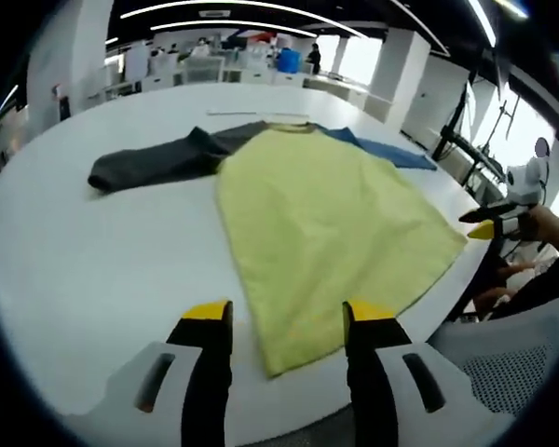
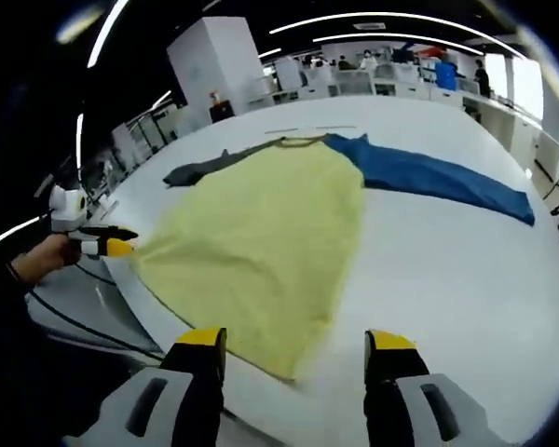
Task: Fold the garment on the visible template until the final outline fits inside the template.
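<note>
Garment: yellow cloth shirt (image 1: 321, 219) with grey sleeve (image 1: 154, 160) and blue sleeve (image 2: 438, 175), spread flat on white round table (image 1: 84, 270).
Left gripper (image 1: 288, 321): jaws spread, hem at 12 o'clock.
Right gripper (image 2: 296, 346): jaws spread, empty.

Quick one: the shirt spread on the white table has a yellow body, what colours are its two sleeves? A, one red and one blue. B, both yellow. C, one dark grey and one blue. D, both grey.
C: in the right gripper view the yellow cloth shirt body has a dark grey sleeve stretched out on one side and a blue sleeve on the other, both flat on the white round table.
</note>
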